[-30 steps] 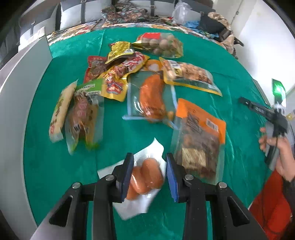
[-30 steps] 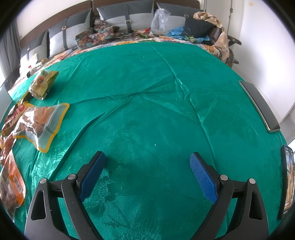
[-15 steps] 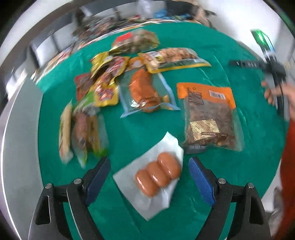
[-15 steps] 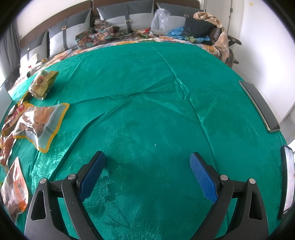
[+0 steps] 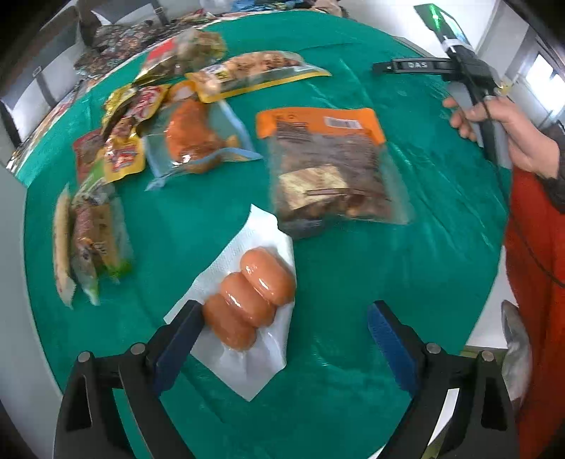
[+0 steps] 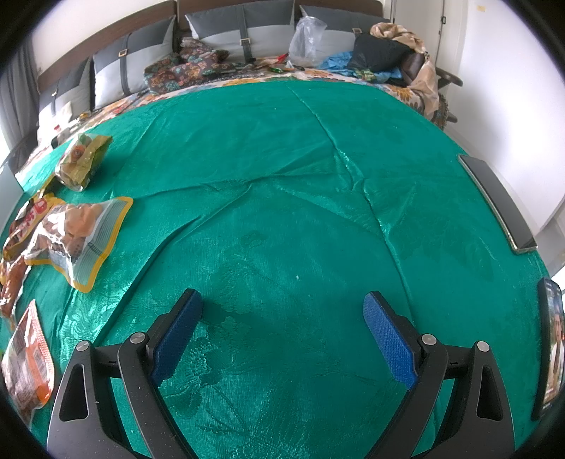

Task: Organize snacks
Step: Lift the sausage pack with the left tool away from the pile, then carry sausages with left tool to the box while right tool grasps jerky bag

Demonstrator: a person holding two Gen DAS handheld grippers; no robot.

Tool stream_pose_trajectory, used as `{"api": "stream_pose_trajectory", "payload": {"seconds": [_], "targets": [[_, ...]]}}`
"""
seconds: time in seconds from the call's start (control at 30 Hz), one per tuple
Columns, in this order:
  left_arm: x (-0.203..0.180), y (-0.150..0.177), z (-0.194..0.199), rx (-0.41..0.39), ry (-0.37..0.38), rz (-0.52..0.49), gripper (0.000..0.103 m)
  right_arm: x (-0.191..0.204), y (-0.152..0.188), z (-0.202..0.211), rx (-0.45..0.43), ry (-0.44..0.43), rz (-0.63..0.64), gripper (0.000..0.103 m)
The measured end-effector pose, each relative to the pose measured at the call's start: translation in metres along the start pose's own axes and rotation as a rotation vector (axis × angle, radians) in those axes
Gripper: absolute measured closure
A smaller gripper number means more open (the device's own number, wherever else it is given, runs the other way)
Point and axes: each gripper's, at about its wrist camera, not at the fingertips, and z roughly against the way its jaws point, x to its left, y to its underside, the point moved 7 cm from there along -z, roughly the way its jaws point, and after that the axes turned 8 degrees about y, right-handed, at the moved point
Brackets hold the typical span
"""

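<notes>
A white vacuum pack of three sausages [image 5: 249, 294] lies on the green tablecloth [image 5: 353, 268], just in front of my open, empty left gripper [image 5: 282, 340]; its left finger [image 5: 178, 342] is beside the pack. Beyond lie an orange-topped clear bag [image 5: 328, 166], a chicken pack [image 5: 192, 137], a yellow-edged bag [image 5: 254, 72] and several small packets [image 5: 120, 141]. My right gripper [image 6: 282, 335] is open and empty over bare cloth; it also shows in the left wrist view [image 5: 459, 67], held at the right. The yellow-edged bag [image 6: 76, 236] and orange-topped bag [image 6: 26, 360] show at the left of the right wrist view.
Long packets [image 5: 88, 240] lie at the left. A phone [image 6: 498, 203] lies at the table's right edge and another [image 6: 551, 353] at the front right. A sofa with cushions [image 6: 243, 31] and clutter stands behind the table.
My left gripper opened, let go of the sausage pack on the cloth and swung right. The right gripper has not moved.
</notes>
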Motion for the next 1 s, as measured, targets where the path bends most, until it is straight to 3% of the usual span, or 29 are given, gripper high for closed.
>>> {"api": "stream_pose_trajectory", "payload": {"seconds": [0.13,0.23,0.27,0.47,0.6,0.73,0.77,0.83,0.87,1.0], "targets": [[-0.002,-0.005,-0.001,0.004,0.021,0.007,0.013,0.0,0.0,0.0,0.0,0.0,0.0,0.008],[0.006,-0.012,0.002,-0.011,-0.06,0.023,0.039,0.0,0.0,-0.001,0.0,0.0,0.0,0.008],[0.01,-0.012,0.006,-0.021,-0.069,0.046,0.053,0.0,0.0,-0.001,0.0,0.001,0.0,0.008],[0.024,0.001,0.013,-0.076,-0.131,0.161,0.054,0.0,0.0,-0.001,0.0,0.001,0.0,0.008],[0.035,0.014,0.022,-0.166,-0.16,0.338,0.054,0.0,0.0,-0.001,0.0,0.0,-0.002,0.008],[0.044,0.023,0.038,-0.279,-0.138,0.463,0.054,0.002,-0.002,-0.004,0.029,-0.023,0.022,0.009],[0.042,0.025,0.04,-0.299,-0.13,0.477,0.054,0.006,-0.003,-0.001,0.073,-0.064,0.036,0.011],[0.04,0.029,0.05,-0.342,-0.115,0.507,0.054,0.027,-0.004,0.021,0.119,-0.255,0.056,0.011],[0.041,0.03,0.052,-0.362,-0.109,0.518,0.054,0.054,-0.002,0.045,0.134,-0.358,0.129,0.011],[0.039,0.033,0.063,-0.424,-0.092,0.552,0.054,0.151,0.027,0.106,0.195,-0.541,0.442,0.011]]}}
